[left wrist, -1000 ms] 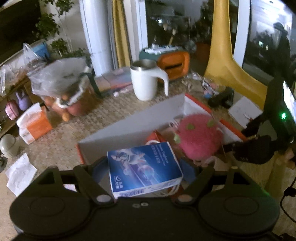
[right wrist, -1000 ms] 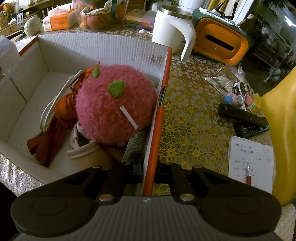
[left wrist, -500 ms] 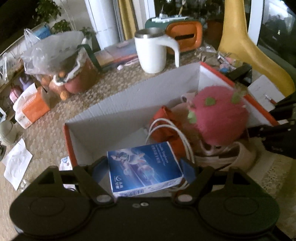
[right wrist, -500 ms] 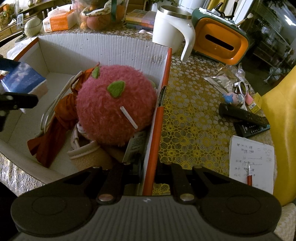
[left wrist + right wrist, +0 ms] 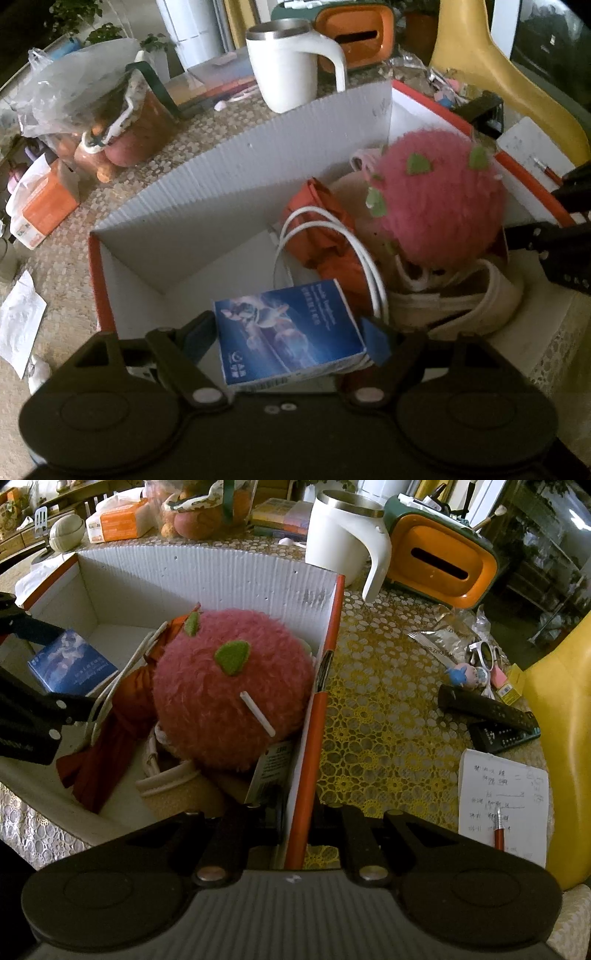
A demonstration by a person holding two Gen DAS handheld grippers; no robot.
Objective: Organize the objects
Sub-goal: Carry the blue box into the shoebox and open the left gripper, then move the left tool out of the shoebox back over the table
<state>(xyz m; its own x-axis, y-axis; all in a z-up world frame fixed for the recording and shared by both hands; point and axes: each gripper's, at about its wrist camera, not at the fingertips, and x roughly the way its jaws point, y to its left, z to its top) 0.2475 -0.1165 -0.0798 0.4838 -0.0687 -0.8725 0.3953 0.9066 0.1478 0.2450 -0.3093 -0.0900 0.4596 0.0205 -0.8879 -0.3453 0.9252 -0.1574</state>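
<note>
I have the cardboard box [image 5: 207, 576] pinned by its orange side wall in my right gripper [image 5: 297, 834], jaws narrowed on the wall. My left gripper [image 5: 290, 332] clamps the blue carton [image 5: 288, 328] between its fingers, above the box's bare corner, just beside the white cable [image 5: 332, 236] and orange cloth [image 5: 321, 221]. I'd judge it best to lower flat onto the bare floor, clear of the pink plush [image 5: 229, 686], then open.
</note>
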